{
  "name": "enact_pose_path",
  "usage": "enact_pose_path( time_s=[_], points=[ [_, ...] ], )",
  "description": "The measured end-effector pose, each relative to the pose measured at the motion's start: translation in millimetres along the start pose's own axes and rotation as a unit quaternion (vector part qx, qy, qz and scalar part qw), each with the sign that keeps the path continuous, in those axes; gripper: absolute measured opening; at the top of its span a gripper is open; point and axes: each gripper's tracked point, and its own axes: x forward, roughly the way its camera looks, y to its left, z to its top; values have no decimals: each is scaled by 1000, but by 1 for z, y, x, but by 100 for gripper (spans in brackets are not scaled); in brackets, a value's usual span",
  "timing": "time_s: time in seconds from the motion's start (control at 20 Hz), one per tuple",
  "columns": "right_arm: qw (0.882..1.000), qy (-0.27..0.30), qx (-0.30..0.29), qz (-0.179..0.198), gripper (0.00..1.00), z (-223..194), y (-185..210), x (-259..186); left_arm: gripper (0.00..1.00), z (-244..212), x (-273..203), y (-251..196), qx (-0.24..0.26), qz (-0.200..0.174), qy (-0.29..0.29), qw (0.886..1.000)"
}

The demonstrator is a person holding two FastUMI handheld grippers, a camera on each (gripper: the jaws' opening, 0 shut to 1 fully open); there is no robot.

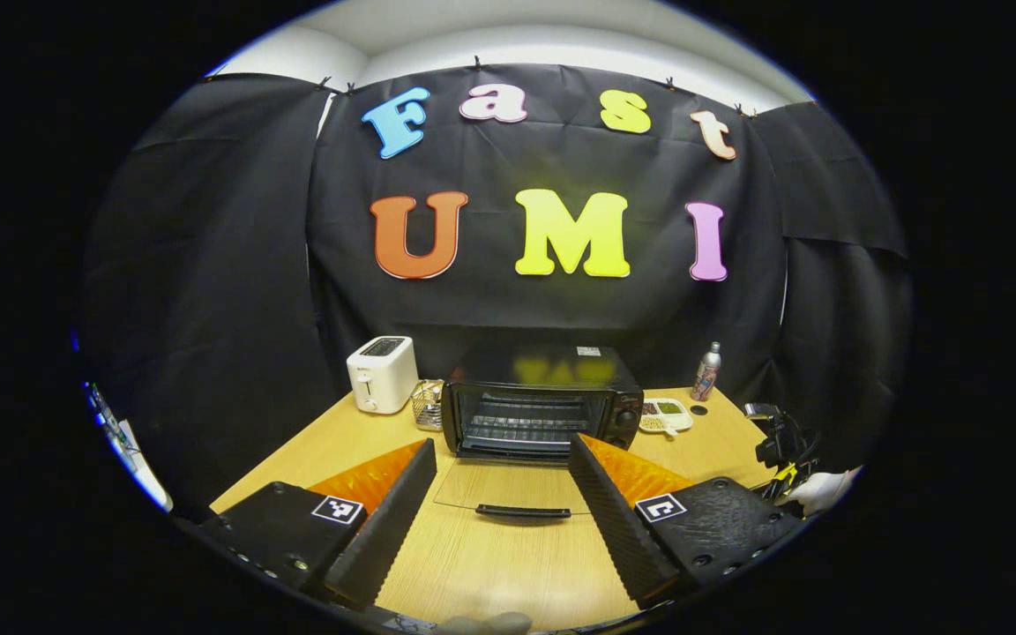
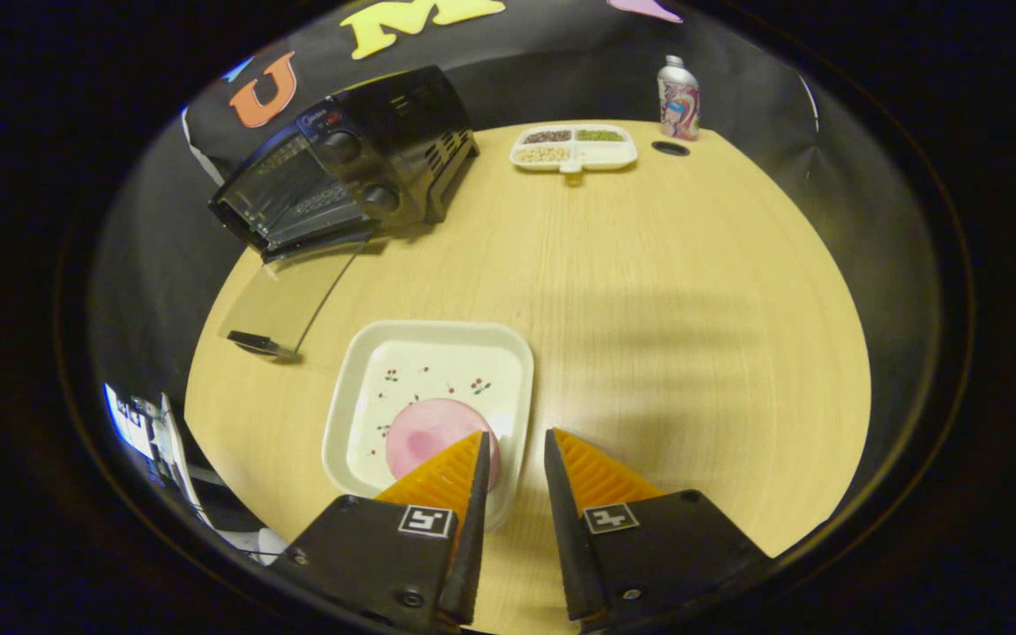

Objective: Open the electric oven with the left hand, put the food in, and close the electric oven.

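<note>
**Oven door down, food on its plate, both grippers holding nothing**

Left gripper view: black electric oven (image 1: 541, 401) sits at the back of the light wooden table (image 1: 508, 564), facing the camera. Its glass door (image 1: 508, 488) is folded flat onto the tabletop, black handle (image 1: 522, 511) at the near edge. Wire rack visible inside the cavity. Left gripper (image 1: 501, 476) hangs above the table in front of the open door, fingers spread wide, nothing between them; the door handle lies in the gap as seen from here, lower down, not touched.

White toaster (image 1: 382, 373) stands left of the oven, a small wire basket (image 1: 427, 402) between the two. Right of the oven: white divided tray of beans and grains (image 1: 666, 414), then a silver bottle with a printed label (image 1: 706, 371) near the cloth wall. At the right table edge there's the other gripper, dark and partly cut off, with a white-gloved hand on it (image 1: 817, 490).

Right gripper view: white square plate with small cherry prints (image 2: 431, 401) rests on the table near the front edge, well apart from the oven, to the side of the lowered door. Round pink slice of food (image 2: 430, 441) lies on the plate's near half. Right gripper (image 2: 512, 450) hovers over the plate's near right rim, fingers parted with a narrow gap, gripping nothing. One finger (image 2: 455, 472) overlaps the pink slice in the picture; can't tell if it touches. The other finger is over bare table just beside the rim.
</note>
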Motion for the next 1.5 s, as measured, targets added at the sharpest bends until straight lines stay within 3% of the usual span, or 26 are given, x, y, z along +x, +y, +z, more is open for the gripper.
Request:
enact_pose_path(
  time_s=[0.15, 0.2, 0.3, 0.4, 0.7, 0.85, 1.05, 1.25, 1.3, 1.5],
  points=[
    [1000, 27, 8, 4, 25, 1, -1, 2, 96, 0, 2, 0, -3, 26, 4, 1000],
    [999, 41, 21, 3, 16, 2, -2, 4, 96, -1, 1, -3, -9, 32, 6, 999],
    [997, 68, 31, 9, 16, 2, 0, 4, 96, -3, -1, -7, -23, 44, 10, 999],
    [995, 90, 46, 24, 8, 3, 1, 6, 96, -6, -6, -10, -29, 54, 12, 998],
    [987, 139, 53, 57, 1, 7, 2, 8, 96, -13, -22, -13, -34, 81, 11, 996],
    [982, 146, 68, 100, 1, 7, 2, 7, 96, -16, -27, -10, -44, 85, 7, 995],
    [976, 124, 93, 150, 1, 7, 4, 5, 96, -17, -21, -1, -36, 71, 4, 997],
    [975, 75, 131, 165, 4, 10, 2, -11, 96, -20, -19, 11, -29, 41, 11, 999],
    [973, 65, 137, 172, 0, 10, 5, -15, 96, -20, -16, 13, -27, 33, 13, 999],
    [964, 20, 198, 174, 4, 9, 10, -34, 96, -14, -10, 17, -25, 6, 14, 1000]
  ],
)
